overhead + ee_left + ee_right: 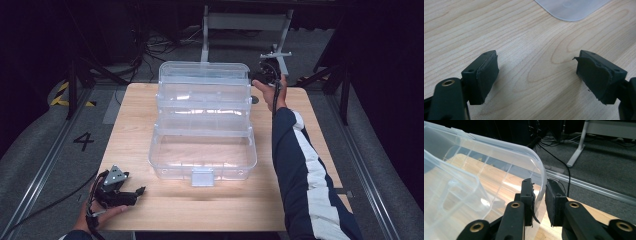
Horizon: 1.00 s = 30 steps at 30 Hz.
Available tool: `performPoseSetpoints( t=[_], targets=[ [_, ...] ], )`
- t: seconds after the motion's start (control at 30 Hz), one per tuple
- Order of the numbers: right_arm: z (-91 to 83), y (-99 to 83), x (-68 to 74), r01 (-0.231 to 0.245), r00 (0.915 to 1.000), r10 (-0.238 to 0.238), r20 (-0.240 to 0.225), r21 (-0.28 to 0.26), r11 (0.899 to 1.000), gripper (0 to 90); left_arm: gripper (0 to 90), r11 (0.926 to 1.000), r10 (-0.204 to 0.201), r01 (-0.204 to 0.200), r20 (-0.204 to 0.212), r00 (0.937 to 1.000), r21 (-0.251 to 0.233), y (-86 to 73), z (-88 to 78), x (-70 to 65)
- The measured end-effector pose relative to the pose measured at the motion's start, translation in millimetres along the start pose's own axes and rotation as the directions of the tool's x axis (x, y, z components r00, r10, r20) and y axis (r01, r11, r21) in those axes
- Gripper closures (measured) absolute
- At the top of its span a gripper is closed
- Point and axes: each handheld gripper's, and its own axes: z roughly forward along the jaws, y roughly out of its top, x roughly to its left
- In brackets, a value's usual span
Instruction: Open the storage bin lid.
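Clear plastic box (202, 125) open on wooden table (135, 210); right gripper (539, 202) pinches its lid wall, left gripper (536, 75) spread, empty, near table's front corner.

Navy sleeve (300, 170) with white stripe; black hand-held gripper (141, 190), brass rivets.

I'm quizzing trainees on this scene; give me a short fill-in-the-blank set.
1. The right gripper is shut on the box's ____.
2. The left gripper's jaws stand ____.
3. The box is made of clear ____.
4. The table top is ____.

Missing words: wall; open; plastic; wood
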Motion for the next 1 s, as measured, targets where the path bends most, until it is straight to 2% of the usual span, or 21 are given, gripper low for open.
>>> performPoseSetpoints(
  t=[0.17, 0.6, 0.73, 0.83, 1.0],
  targets=[
    [9.5, -4.4, -0.1, -0.01, 0.9997, 0.009, 0.022, 0.025, 1.0, 77.0, 18.3, 1.0, 0.0, 0.0, 0.0, 1.0, -0.001, -0.1, 0.1, 0.0],
    [23.5, -10.3, -2.4, -0.032, 0.9985, 0.028, 0.046, 0.073, 0.997, 75.8, 18.3, 1.0, 0.001, -0.001, 0.001, 1.0, 0.0, 0.0, 0.1, 0.1],
    [28.3, -14.5, -2.5, -0.009, 0.9974, 0.001, 0.072, 0.105, 0.994, 75.1, 18.3, 1.0, 0.002, -0.002, 0.001, 1.0, -0.001, -0.1, 0.1, 0.1],
    [27.6, -16.6, -4.7, -0.028, 0.9983, 0.023, 0.054, 0.088, 0.996, 75.0, 18.3, 1.0, 0.002, -0.002, 0.001, 1.0, 0.0, -0.1, 0.0, 0.2],
    [27.7, -16.2, -1.8, -0.01, 0.9973, 0.004, 0.074, 0.087, 0.996, 73.6, 18.3, 1.0, 0.001, -0.001, 0.001, 1.0, -0.001, -0.1, 0.0, 0.1]
  ],
)
